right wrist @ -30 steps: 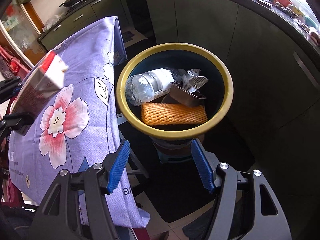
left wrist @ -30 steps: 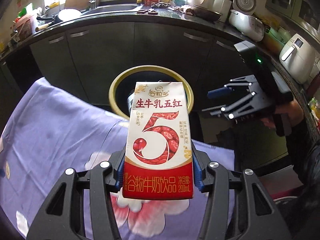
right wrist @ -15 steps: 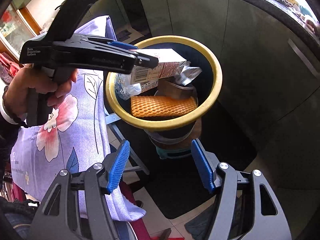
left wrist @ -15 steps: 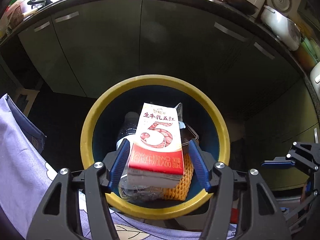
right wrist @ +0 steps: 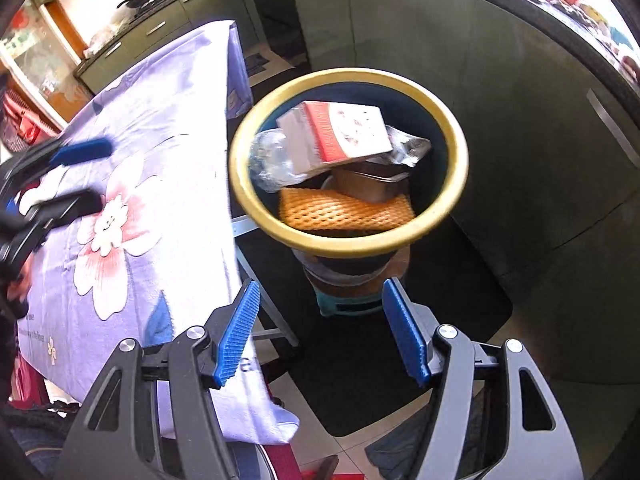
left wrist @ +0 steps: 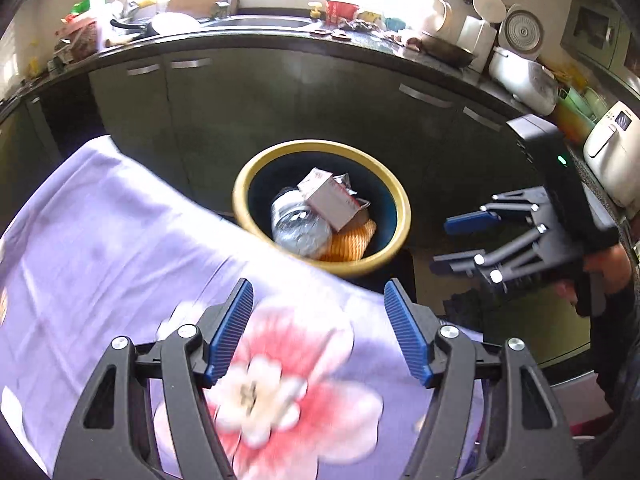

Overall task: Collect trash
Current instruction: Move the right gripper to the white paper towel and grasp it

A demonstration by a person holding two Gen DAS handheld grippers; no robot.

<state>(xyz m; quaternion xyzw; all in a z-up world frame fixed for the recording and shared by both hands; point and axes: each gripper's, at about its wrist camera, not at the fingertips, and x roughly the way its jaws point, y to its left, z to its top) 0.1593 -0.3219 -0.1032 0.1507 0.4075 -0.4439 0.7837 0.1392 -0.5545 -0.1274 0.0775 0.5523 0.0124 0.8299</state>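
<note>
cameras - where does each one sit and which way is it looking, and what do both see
Left wrist view: sits on the left gripper, above the flowered cloth, facing the counter; its jaws are opening, nothing between them; the right gripper and its hand show.
Right wrist view: sits on the right gripper, tilted down at the floor and bin; the left gripper shows at the edge.
Shared: the bin, the carton inside, the cloth.

Carton lies in bin atop bottle and mesh pad; bin just right of cloth-covered table, cabinets behind.
</note>
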